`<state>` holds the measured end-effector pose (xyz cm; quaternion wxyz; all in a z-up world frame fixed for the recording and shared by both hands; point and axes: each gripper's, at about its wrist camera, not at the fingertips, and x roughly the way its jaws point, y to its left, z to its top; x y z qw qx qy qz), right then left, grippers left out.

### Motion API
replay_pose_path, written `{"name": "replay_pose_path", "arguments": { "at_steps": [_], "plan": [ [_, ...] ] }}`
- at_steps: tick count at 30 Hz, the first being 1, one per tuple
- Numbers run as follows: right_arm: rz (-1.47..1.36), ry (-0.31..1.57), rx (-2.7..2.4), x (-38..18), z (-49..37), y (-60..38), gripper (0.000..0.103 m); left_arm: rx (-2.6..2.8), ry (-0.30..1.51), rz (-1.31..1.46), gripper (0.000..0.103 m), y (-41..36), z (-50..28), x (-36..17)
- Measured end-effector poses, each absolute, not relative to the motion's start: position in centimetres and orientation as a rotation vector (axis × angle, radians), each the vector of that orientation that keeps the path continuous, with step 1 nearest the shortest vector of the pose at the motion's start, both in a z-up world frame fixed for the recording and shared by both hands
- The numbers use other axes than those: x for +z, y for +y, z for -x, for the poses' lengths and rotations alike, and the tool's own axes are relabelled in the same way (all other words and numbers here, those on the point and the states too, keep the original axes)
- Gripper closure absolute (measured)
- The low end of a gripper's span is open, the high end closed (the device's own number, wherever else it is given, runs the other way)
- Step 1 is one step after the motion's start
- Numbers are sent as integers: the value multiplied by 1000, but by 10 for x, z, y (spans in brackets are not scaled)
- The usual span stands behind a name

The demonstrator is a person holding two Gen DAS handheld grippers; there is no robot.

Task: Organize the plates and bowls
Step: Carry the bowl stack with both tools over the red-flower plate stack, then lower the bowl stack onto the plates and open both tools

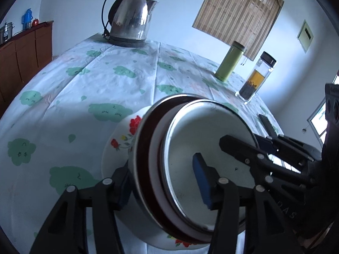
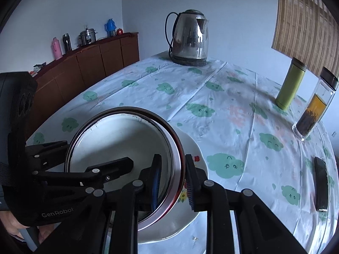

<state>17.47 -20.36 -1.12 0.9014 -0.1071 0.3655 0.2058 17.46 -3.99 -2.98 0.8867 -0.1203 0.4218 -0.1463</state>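
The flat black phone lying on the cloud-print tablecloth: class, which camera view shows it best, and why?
The right wrist view. There the flat black phone lies whole and unobstructed near the right edge of the cloud-print tablecloth. The left wrist view shows only a dark sliver of it behind the right gripper.

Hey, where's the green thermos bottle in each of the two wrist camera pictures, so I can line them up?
Left wrist view: the green thermos stands upright at upper right, on the far part of the table, below the bamboo blind.
Right wrist view: the green thermos stands at the right edge, about mid-height.
Shared landmark: in both views the clear tea bottle stands just right of it.
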Motion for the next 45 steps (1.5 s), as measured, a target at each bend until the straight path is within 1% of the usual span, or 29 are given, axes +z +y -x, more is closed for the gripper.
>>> {"name": "replay_pose_path", "arguments": {
  "at_steps": [6,8,10,12,16,17,21,23,26,27,29,31,34,38,40,45],
  "plan": [
    [174,723,447,-13,-175,-209,78,-311,860,251,50,-38,-174,-28],
    [147,719,462,-14,-176,-211,78,-314,838,259,43,-35,-171,-24],
    [114,709,488,-15,-177,-214,74,-319,811,267,40,-33,-169,-21],
    [104,701,503,-15,-176,-216,71,-318,799,260,40,-33,-169,-19],
    [118,688,503,-17,-175,-217,68,-316,804,258,40,-33,-172,-21],
    [112,687,504,-17,-175,-218,65,-311,800,257,38,-32,-172,-21],
    [123,658,481,-15,-172,-224,55,-295,763,249,27,-31,-168,-16],
    [121,628,482,-10,-168,-228,54,-288,733,247,20,-30,-165,-12],
    [107,564,472,-1,-160,-233,50,-255,671,219,12,-30,-158,-5],
    [105,527,463,3,-156,-235,48,-231,642,198,11,-30,-156,-2],
    [129,454,426,8,-147,-236,44,-185,577,146,5,-33,-149,5],
    [142,404,402,12,-140,-236,44,-144,522,112,1,-33,-143,11],
    [133,347,369,17,-133,-238,40,-96,469,53,0,-36,-139,15],
    [124,281,340,21,-125,-244,37,-87,474,9,0,-40,-142,13],
    [126,275,332,22,-125,-244,36,-81,474,2,0,-40,-142,13],
    [111,272,307,19,-129,-250,36,-79,467,24,0,-37,-141,13]
  ]
}}
